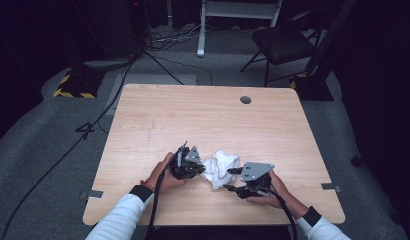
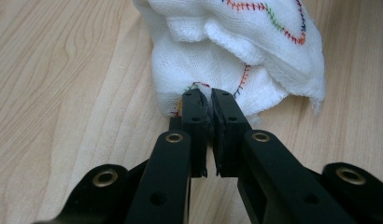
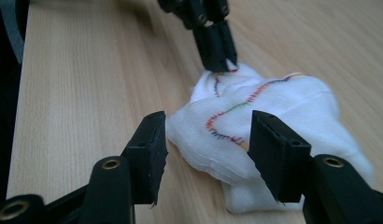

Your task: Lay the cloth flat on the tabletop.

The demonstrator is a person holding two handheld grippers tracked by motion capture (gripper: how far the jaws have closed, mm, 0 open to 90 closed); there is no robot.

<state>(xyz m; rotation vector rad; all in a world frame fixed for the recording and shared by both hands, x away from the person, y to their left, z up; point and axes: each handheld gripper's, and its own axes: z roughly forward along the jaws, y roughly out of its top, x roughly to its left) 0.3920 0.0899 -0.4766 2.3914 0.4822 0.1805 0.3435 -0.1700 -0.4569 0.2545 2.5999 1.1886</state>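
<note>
Left gripper (image 2: 208, 100) jaws clamped on white cloth (image 2: 236, 51) hem; right gripper (image 3: 206, 140) jaws apart. Cloth's light and floppy, probably bunches; grab the near stitched edge.

Left gripper (image 1: 199, 169) and right gripper (image 1: 229, 179): black jaws with brass-ringed screw holes, each topped by a grey three-cornered plate. Black cables trail back from both. Sleeves (image 1: 120, 216) white with dark cuffs; possibly an orange band at left wrist.
</note>
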